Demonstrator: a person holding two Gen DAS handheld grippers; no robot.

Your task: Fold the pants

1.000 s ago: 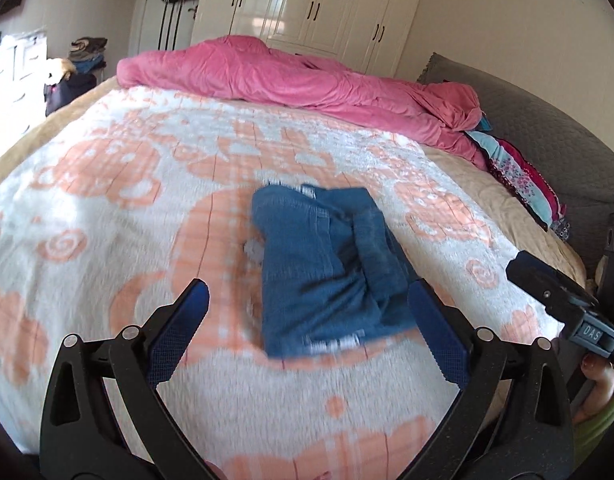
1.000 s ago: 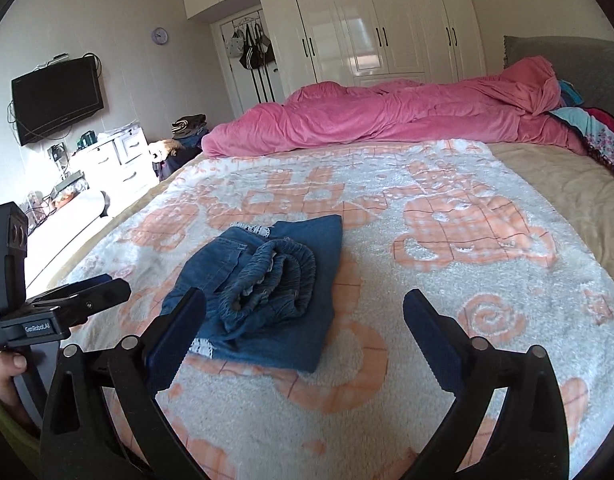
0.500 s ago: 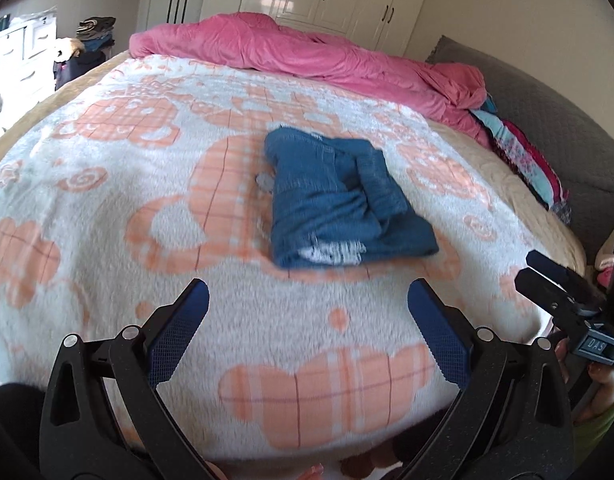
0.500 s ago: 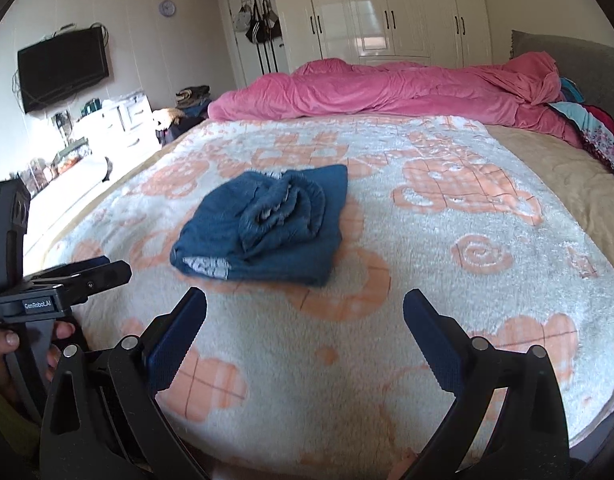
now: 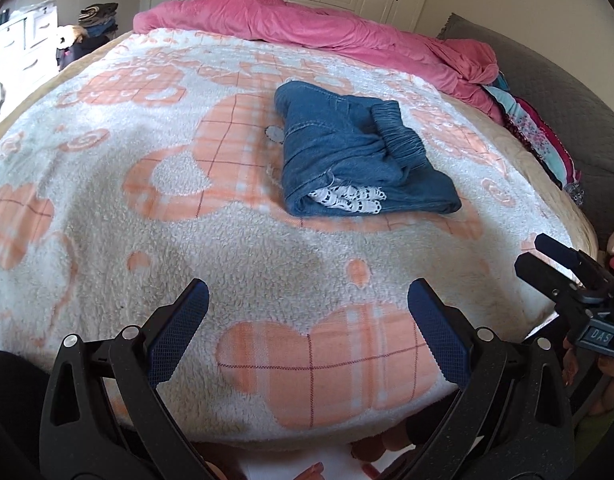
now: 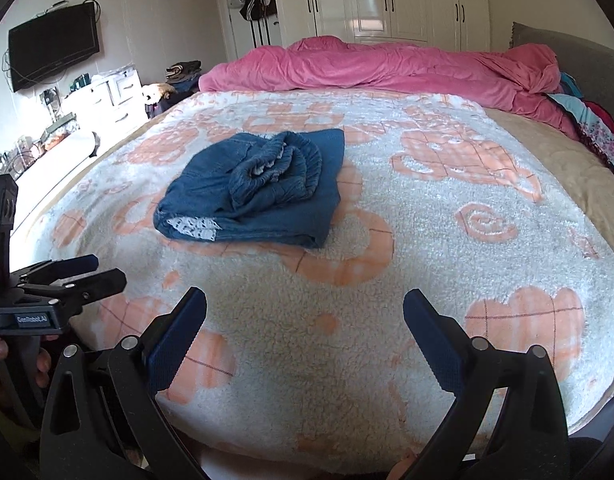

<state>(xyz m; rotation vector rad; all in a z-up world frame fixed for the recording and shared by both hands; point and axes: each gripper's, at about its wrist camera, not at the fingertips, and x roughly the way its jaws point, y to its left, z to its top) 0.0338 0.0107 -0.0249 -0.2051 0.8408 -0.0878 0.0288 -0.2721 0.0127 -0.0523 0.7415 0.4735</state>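
Denim pants [image 5: 359, 152] — folded bundle, mid-bed on fleece blanket [image 5: 227, 248]. Soft, limp, moderately heavy; best gripped at thick folded edges. Left tongs [image 5: 307, 328] and right tongs [image 6: 305, 334] — spread, empty, held near.

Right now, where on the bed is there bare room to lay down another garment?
Free: the blanket right of the folded denim pants, out to the tan sheet; also the near strip between the pants and both open grippers, left gripper and right gripper. Crowded: the far edge under the pink duvet and the patterned clothes by the headboard.
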